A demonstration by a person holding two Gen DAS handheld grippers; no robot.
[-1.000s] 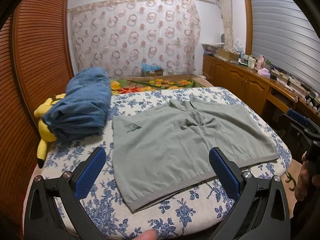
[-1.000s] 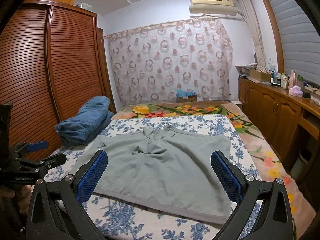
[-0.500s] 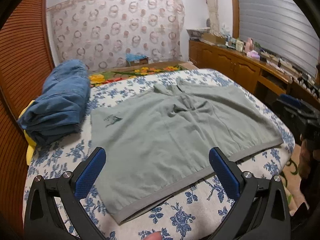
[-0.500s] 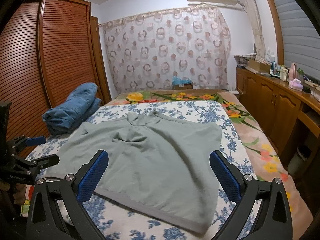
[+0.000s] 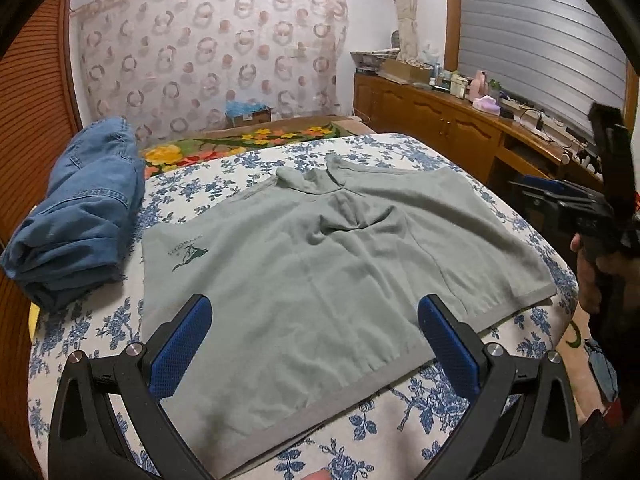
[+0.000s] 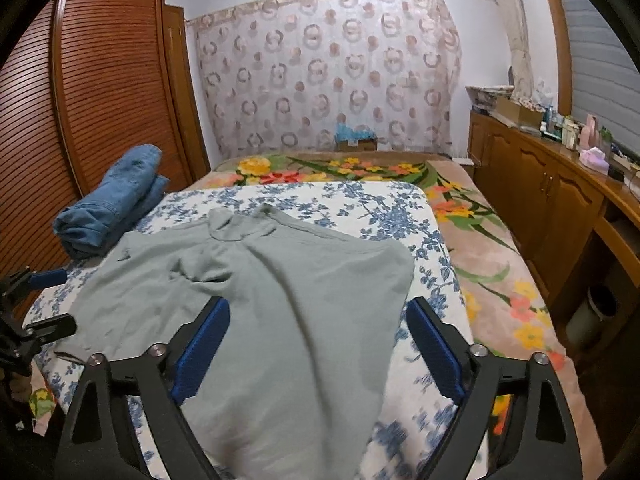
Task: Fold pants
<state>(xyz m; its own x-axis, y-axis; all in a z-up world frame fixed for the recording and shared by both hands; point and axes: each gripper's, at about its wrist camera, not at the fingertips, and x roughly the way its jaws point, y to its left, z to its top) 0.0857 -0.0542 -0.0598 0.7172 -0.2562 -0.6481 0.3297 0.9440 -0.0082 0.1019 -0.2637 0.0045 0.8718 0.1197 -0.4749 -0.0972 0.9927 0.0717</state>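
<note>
Grey-green pants (image 5: 320, 264) lie spread flat on the floral bedsheet (image 5: 432, 400), waistband edge nearest, not yet folded. Step in hand, by my reading: approach for the first grasp. Left gripper (image 5: 316, 344) hovers over the near hem, jaws wide apart, empty. Right gripper (image 6: 318, 348) sits above the right side, jaws apart though just narrowing, cloth below unpinched. Next: each needs a corner

My grey-green knit cotton shorts (image 5: 320, 280) look soft and matt, with a ribbed hem. The folded blue denim jeans (image 5: 84, 216) are coarser. My left claw (image 5: 316, 340) has matt black plastic arms, dimpled blue rubber pads and shiny metal rivets.
</note>
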